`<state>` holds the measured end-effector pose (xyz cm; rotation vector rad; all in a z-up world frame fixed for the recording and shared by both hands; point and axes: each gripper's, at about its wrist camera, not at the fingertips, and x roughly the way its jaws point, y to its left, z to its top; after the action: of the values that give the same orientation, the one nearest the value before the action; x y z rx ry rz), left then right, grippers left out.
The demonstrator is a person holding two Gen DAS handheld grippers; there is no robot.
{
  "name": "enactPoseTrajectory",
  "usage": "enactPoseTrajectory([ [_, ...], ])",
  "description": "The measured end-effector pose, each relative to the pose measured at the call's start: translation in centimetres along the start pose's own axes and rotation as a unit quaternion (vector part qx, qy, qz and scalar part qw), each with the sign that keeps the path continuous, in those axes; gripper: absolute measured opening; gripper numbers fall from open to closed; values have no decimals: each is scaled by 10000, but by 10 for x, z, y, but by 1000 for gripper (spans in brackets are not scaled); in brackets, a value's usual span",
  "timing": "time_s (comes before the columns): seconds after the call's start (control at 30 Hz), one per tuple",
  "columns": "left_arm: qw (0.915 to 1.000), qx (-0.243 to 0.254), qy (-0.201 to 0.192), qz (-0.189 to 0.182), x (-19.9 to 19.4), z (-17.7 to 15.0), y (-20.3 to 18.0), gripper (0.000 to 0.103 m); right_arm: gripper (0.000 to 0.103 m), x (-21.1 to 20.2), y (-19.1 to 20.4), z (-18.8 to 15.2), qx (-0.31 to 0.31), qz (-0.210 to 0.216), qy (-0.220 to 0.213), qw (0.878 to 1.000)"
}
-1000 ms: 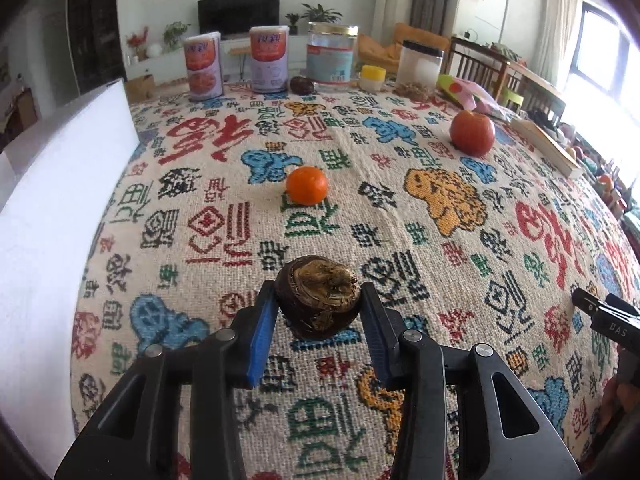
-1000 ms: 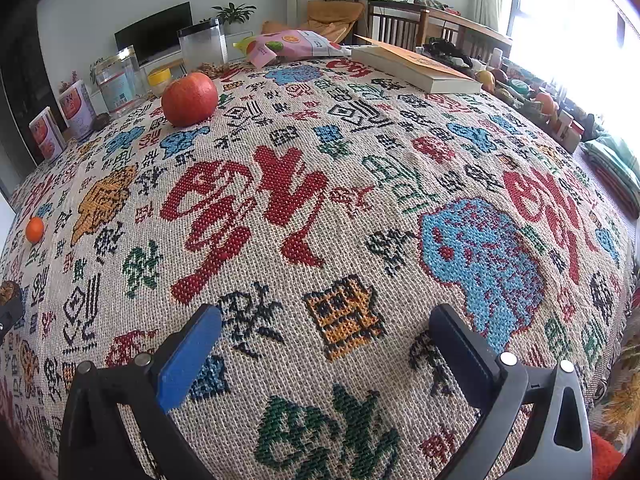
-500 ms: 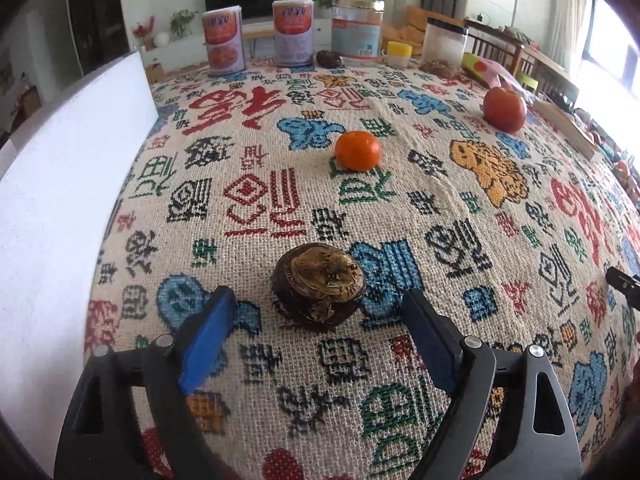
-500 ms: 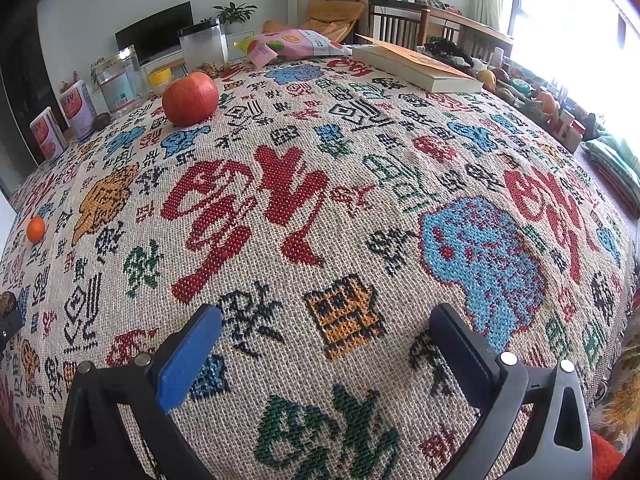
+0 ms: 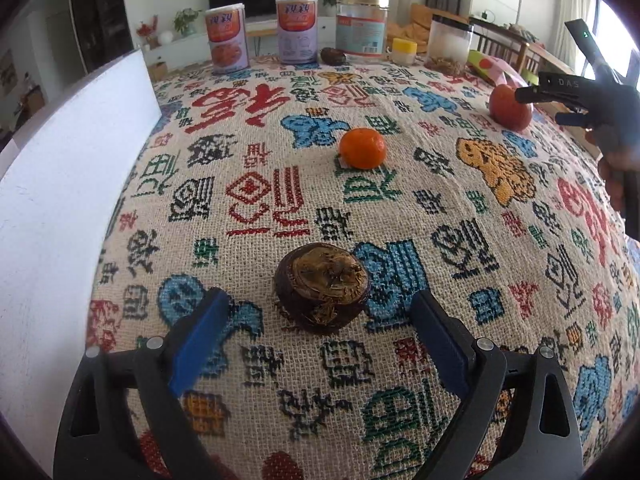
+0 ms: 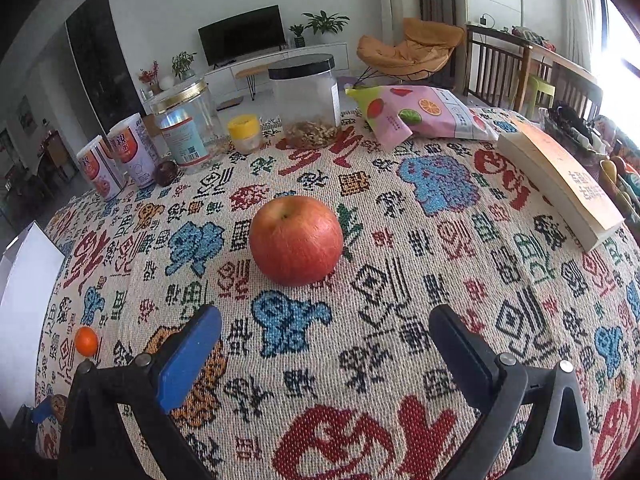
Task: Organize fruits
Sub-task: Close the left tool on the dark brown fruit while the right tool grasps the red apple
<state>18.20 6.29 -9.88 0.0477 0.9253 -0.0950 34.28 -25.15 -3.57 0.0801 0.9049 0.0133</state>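
A dark brown mangosteen (image 5: pixel 322 286) rests on the patterned tablecloth just ahead of my left gripper (image 5: pixel 318 342), which is open and empty. A small orange (image 5: pixel 363 148) lies farther out, also seen in the right wrist view (image 6: pixel 86 341). A red apple (image 6: pixel 296 239) sits just ahead of my right gripper (image 6: pixel 326 346), which is open and empty. The apple also shows in the left wrist view (image 5: pixel 510 108), partly behind the right gripper's body. A second dark fruit (image 6: pixel 165 173) lies by the cans.
A white box (image 5: pixel 60 184) stands along the left edge. Two cans (image 5: pixel 262 32), jars (image 6: pixel 306 100), a small yellow-lidded jar (image 6: pixel 244 134), a snack bag (image 6: pixel 420 114) and a book (image 6: pixel 560 184) line the far and right sides.
My left gripper opened, let go of the mangosteen onto the cloth and drew back. My right gripper moved forward across the table to just short of the apple.
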Motion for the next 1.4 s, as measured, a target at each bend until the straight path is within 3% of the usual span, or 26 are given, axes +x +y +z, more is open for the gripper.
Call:
enactPoseTrajectory([
  [0.1,10000,-1,2,0,0,0,0,94,97,28,14,22,-145,-30,163,9998],
  [0.2,10000,-3,2,-2,0,0,0,95,71,51,16,29,-76,-163,568,9982],
  [0.37,10000,-2,4,-3,1,0,0,95,69,28,-3,16,428,106,530,9976],
  [0.47,10000,-1,5,-3,1,0,0,95,70,-10,-5,-10,509,376,560,9964],
  [0.63,10000,-1,6,-3,1,0,0,95,70,-75,14,-86,242,578,841,9945],
  [0.73,10000,-1,7,-3,1,0,0,95,70,-99,29,-139,136,549,916,9942],
  [0.83,10000,-1,8,-3,1,1,0,95,71,-107,47,-178,-114,288,636,9975],
  [0.9,10000,-2,8,-3,1,0,0,95,71,-109,61,-191,-440,-51,205,9988],
  [1.0,10000,-1,9,-4,1,1,0,95,81,-92,62,-200,-313,-28,295,9991],
  [1.03,10000,-2,10,-5,1,1,0,95,84,-92,62,-203,-304,-60,137,9994],
  [1.1,10000,-2,11,-4,1,1,0,95,96,-89,64,-209,-363,-192,157,9990],
  [1.23,10000,-9,12,-31,0,1,0,95,102,-90,62,-209,-319,-123,166,9993],
  [1.3,9992,-73,-42,-389,-3,1,5,95,103,-93,60,-209,-235,-18,113,9997],
  [1.37,9907,-397,-70,-1296,-11,0,22,94,103,-96,55,-209,-126,145,45,9998],
  [1.4,9851,-687,-108,-1571,-14,-4,32,94,103,-98,52,-210,-44,260,1,9997],
])
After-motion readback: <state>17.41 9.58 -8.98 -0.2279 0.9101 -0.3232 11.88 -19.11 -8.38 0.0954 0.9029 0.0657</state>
